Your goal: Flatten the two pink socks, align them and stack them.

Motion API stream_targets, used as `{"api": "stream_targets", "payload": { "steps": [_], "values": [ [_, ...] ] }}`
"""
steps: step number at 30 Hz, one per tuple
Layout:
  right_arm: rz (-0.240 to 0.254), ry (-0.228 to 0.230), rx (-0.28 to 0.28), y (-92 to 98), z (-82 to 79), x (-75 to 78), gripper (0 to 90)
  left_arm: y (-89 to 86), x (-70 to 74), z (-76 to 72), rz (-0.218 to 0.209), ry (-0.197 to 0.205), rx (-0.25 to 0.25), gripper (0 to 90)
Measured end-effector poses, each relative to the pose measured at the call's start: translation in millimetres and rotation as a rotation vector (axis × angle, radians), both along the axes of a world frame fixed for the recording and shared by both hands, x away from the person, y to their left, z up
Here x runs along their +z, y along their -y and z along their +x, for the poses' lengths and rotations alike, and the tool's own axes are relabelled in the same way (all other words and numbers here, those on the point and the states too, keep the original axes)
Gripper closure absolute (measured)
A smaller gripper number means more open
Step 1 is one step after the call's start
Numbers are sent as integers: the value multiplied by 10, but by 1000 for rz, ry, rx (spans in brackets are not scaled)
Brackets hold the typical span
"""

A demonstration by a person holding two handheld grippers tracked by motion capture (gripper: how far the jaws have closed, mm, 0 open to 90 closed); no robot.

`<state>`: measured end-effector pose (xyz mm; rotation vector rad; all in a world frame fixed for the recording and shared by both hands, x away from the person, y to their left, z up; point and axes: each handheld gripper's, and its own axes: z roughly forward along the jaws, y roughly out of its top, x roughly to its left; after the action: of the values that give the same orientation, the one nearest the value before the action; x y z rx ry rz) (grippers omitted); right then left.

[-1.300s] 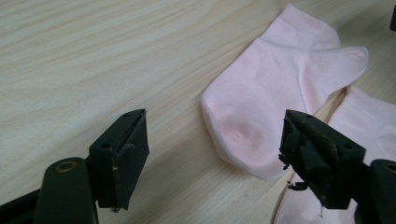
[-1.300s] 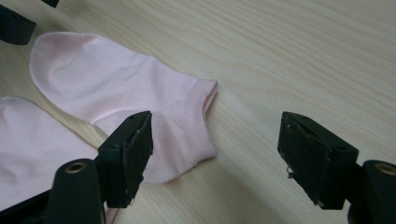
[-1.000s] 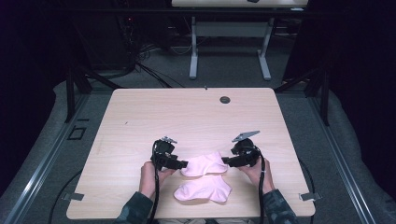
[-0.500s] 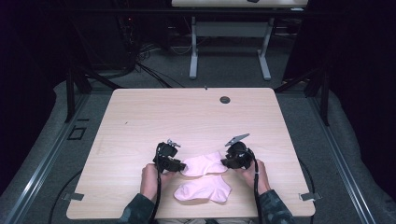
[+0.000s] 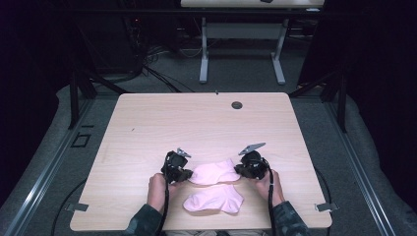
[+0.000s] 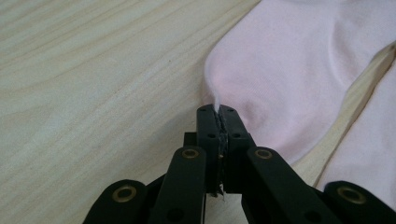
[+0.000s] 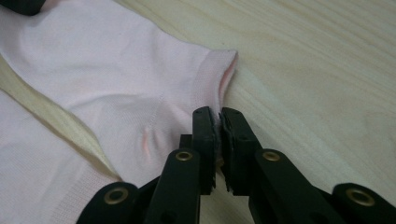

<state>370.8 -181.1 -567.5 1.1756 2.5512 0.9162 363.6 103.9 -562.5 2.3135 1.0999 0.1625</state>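
Far sock (image 5: 214, 172): pale pink, lying flat near the table's near edge, about midway between its left and right edges; held at both ends.
Toe end: in the left gripper view a pinch of pink cloth (image 6: 280, 79) stands up between the black jaws.
Cuff end: in the right gripper view the ribbed cuff (image 7: 212, 79) lies just ahead of the jaws, its edge caught between them.
Left gripper (image 5: 186, 172): clamped on the sock's left end; its jaws have just been closing, with the cloth between them.
Right gripper (image 5: 239, 169): clamped on the sock's right end at the cuff; its jaws have just been closing, with the cuff edge between them.
Near sock (image 5: 214, 198): a second pink sock, flat, closer to the near edge, just beside the first with a thin strip of wood between them.
Hands: left hand (image 5: 157, 189) and right hand (image 5: 268, 184) come in over the near edge, each behind its gripper.
Table (image 5: 196, 123): light wood, with a small dark round hole (image 5: 237, 105) close to the far edge, right of middle.
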Motion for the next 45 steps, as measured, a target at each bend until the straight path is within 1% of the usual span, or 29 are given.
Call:
{"api": "stream_targets", "payload": {
  "steps": [2,4,6,7,8,9,10,12,13,14,15,17,18,19,23,24,26,27,28,29,30,31,33,35,38,39,43,44,45],
  "values": [
    [18,1,-9,10,-10,-11,848,-5,-8,-9,-12,6,4,890],
    [24,-6,-16,23,-18,-10,849,-22,-5,-9,-30,2,4,891],
    [26,3,-13,28,-35,15,849,-31,16,-26,-43,6,3,892],
    [34,7,-12,31,-43,30,850,-37,36,-38,-48,15,5,892],
    [29,14,-13,39,-59,64,850,-46,56,-45,-52,21,3,891],
    [35,28,-12,43,-67,87,850,-54,89,-57,-58,27,4,892],
    [43,37,-18,46,-85,123,849,-66,136,-71,-72,32,7,891],
    [48,54,-15,63,-111,208,849,-89,226,-88,-93,41,4,892],
    [62,69,-19,67,-125,254,849,-100,276,-98,-102,43,1,892],
    [57,69,-14,76,-129,303,849,-108,323,-108,-110,49,1,892],
    [58,80,-14,81,-140,347,849,-109,356,-117,-112,52,2,892],
    [70,87,-11,87,-164,428,849,-126,443,-149,-122,60,-2,892],
    [68,97,-7,90,-182,468,849,-129,464,-162,-123,60,-5,891],
    [70,97,-5,91,-196,495,849,-141,495,-185,-127,64,-6,891],
    [68,99,12,77,-297,609,848,-186,544,-268,-144,55,-11,891],
    [72,106,18,79,-328,630,848,-203,546,-292,-157,46,-10,891],
    [68,100,26,76,-374,659,848,-241,545,-341,-172,34,-10,891],
    [75,105,30,70,-409,671,848,-251,543,-370,-172,34,-11,891],
    [81,98,36,66,-433,679,848,-260,543,-392,-173,33,-9,891],
    [77,97,39,60,-452,682,848,-272,540,-429,-180,30,-10,891],
    [74,99,43,52,-490,686,847,-286,540,-455,-177,33,-12,891],
    [74,97,47,46,-518,682,848,-294,537,-478,-186,31,-6,891],
    [67,89,57,37,-568,673,848,-320,522,-529,-199,17,-11,891],
    [75,88,60,39,-605,659,847,-336,503,-565,-202,10,-11,891],
    [74,79,67,43,-656,654,848,-342,459,-603,-206,-4,-10,891],
    [65,74,72,43,-672,660,847,-342,443,-617,-206,-8,-10,891],
    [73,61,82,44,-744,632,847,-361,373,-680,-217,-32,-9,891],
    [64,50,85,47,-758,620,847,-367,352,-689,-216,-42,-12,890],
    [60,49,87,47,-767,600,847,-373,337,-697,-216,-47,-12,891]
  ]
}}
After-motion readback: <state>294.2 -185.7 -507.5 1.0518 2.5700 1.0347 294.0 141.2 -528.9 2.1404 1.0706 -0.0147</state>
